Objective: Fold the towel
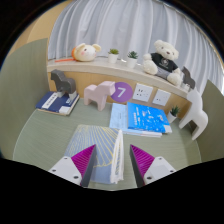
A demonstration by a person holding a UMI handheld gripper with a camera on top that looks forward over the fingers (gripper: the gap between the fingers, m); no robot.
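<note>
The towel (60, 138) is a pale green-blue cloth with thin grid lines, spread flat over the table ahead of the fingers. A narrow whitish fold of it (118, 160) stands upright between my gripper's (113, 168) two magenta pads. There is a visible gap on each side of that fold. The gripper is open, and its fingers sit low over the near part of the cloth. Where the fold's lower end meets the fingers is hidden.
A blue book (140, 120) lies just beyond the towel. Behind are a pink stool-like toy (100, 95), a grey horse figure (62, 82), a book (55, 101) and a white figure (195, 118). A shelf (70, 66) holds two plush bears (165, 62) (87, 52).
</note>
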